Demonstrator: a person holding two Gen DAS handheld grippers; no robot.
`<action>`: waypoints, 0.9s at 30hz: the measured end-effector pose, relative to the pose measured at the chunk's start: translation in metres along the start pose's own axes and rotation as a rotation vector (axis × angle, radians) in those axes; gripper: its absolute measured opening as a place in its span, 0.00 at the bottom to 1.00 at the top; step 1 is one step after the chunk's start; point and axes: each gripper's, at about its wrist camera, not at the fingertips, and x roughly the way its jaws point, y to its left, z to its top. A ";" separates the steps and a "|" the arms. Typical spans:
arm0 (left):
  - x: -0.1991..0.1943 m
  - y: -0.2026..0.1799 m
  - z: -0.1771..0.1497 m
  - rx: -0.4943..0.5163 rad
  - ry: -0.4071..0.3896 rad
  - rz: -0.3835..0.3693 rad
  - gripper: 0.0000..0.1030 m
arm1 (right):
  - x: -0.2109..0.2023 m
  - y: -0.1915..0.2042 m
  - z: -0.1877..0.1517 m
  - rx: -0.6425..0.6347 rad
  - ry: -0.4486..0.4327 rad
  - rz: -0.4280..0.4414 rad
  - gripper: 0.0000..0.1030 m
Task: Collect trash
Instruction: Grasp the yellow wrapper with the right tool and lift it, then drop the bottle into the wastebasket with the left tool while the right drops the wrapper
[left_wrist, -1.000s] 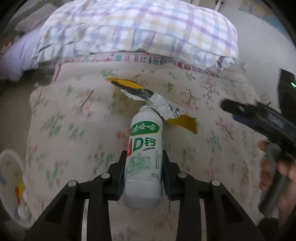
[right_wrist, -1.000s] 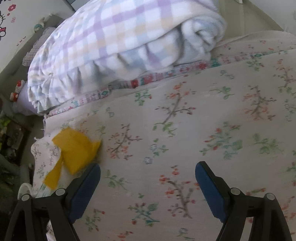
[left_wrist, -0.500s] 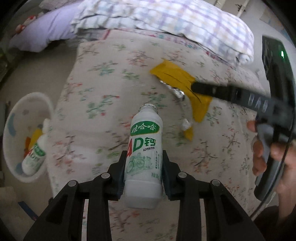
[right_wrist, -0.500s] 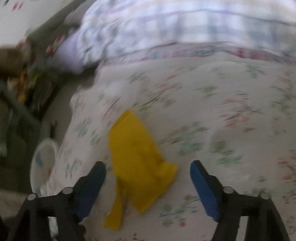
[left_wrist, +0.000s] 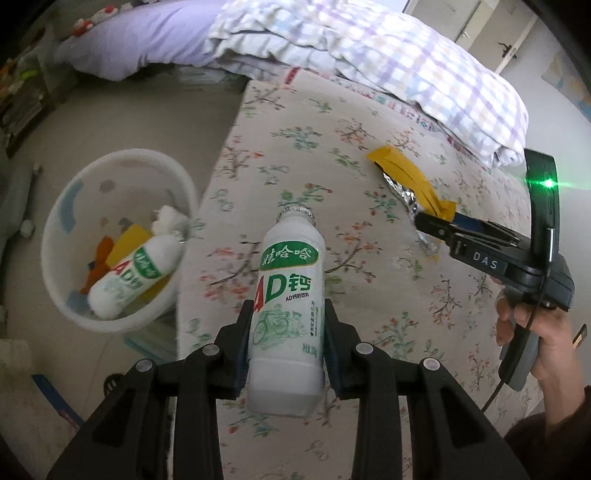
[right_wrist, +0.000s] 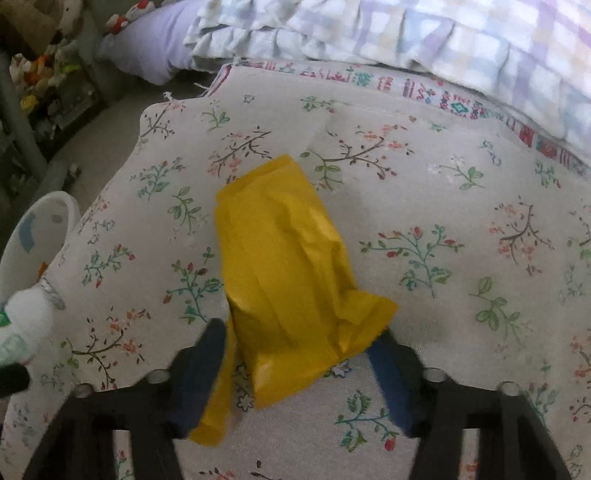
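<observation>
Left wrist view: my left gripper (left_wrist: 288, 332) is clamped on the white milk bottle (left_wrist: 286, 314), pads pressing both sides of its lower body, cap end pointing away from me. It hangs over the flowered bedspread (left_wrist: 332, 155) near the bed's edge, and the white bin (left_wrist: 66, 206) sits on the floor just off to the left, with another bottle (left_wrist: 135, 273) and scraps already in it. My job here: carry the bottle clear of the mattress edge, get it above the bin's mouth, then let go. I judge the bin is small, so centre it first.

Over in the right wrist view, my right gripper (right_wrist: 295, 369) has just been closing, and the yellow wrapper (right_wrist: 288, 273) lies between the blue fingers (right_wrist: 388, 373). Left finger looks to be brushing the wrapper's loose strip; right finger sits at its crumpled corner. I can't call it a firm pinch yet, so I treat the fingers as apart around it. To do this well, I want the pads low against the bedspread, catching the thick folded part rather than the thin tail, which I reckon would slip. From the left view, foil shows under the wrapper's edge, so it may crinkle and spring.
</observation>
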 end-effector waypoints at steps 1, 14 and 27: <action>-0.003 0.004 -0.001 -0.007 -0.006 0.002 0.34 | 0.000 0.001 0.000 -0.002 -0.001 0.006 0.53; -0.027 0.040 0.001 -0.125 -0.099 0.019 0.34 | -0.034 0.023 -0.009 -0.076 -0.059 0.069 0.42; -0.046 0.113 0.018 -0.318 -0.237 0.084 0.34 | -0.069 0.079 -0.004 -0.138 -0.138 0.194 0.42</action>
